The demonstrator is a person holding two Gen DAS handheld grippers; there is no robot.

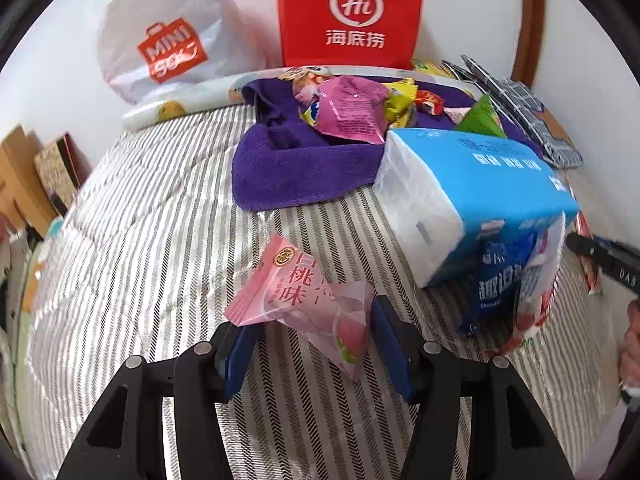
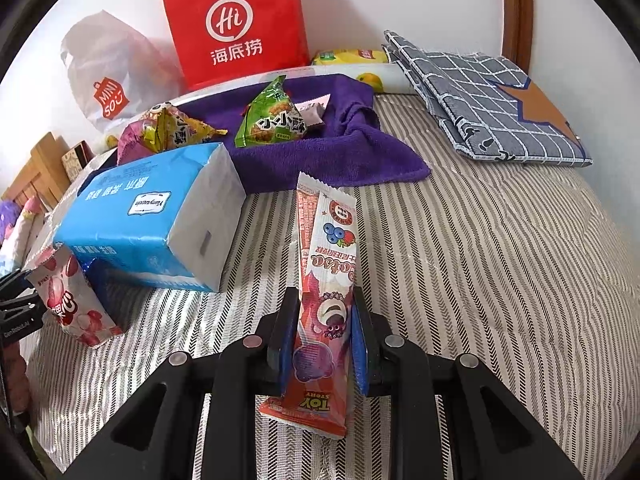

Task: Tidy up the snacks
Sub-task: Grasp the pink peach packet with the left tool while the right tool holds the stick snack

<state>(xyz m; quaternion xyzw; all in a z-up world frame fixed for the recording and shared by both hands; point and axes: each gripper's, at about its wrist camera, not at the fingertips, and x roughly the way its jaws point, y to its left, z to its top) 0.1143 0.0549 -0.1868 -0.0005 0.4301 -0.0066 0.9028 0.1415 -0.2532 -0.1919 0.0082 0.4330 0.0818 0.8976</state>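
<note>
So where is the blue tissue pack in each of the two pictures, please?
Left wrist view: the blue tissue pack lies right of centre, in front of the purple towel.
Right wrist view: the blue tissue pack lies left of centre, touching the towel's front edge.
Shared landmark: the red paper bag against the wall.

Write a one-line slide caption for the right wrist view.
Right gripper clasps a long Lotso snack stick above the striped bedspread, with tissue pack and purple towel ahead.
</note>
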